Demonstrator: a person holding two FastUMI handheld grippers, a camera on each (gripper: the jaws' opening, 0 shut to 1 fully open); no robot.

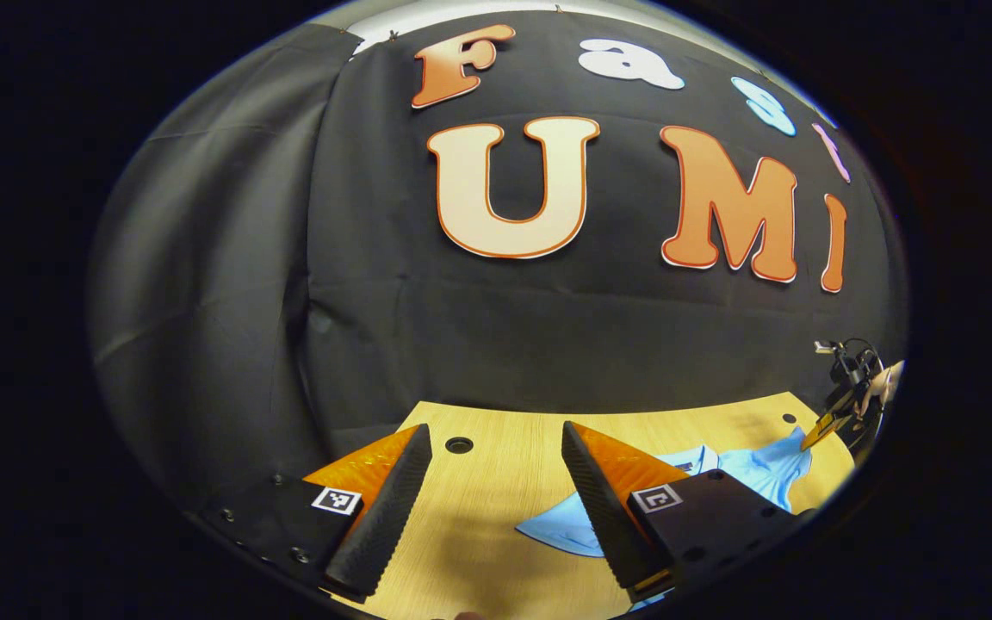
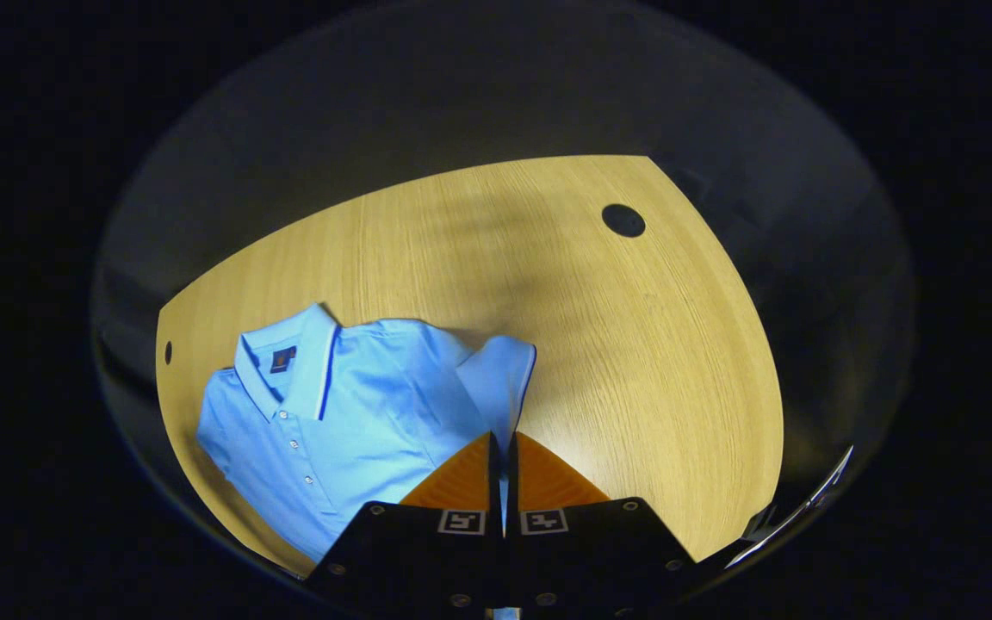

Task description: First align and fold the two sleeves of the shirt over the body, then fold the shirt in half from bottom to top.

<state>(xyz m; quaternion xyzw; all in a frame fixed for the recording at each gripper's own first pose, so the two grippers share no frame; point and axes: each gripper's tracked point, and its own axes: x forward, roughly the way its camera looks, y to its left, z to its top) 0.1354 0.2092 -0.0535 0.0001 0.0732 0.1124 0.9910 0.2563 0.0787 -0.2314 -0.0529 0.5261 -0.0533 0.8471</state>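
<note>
Right tool (image 2: 500,448) clamped on shirt sleeve (image 2: 496,379), lifted to fold over body; left tool (image 1: 496,491) wide, idle above table (image 1: 496,430).

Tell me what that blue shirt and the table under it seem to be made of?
The shirt looks like soft, matte knit cloth, perhaps cotton: it creases and drapes, with a buttoned collar. The table looks like pale wood or a wood-look laminate: fine straight grain lines and a smooth, faintly shiny top.
</note>
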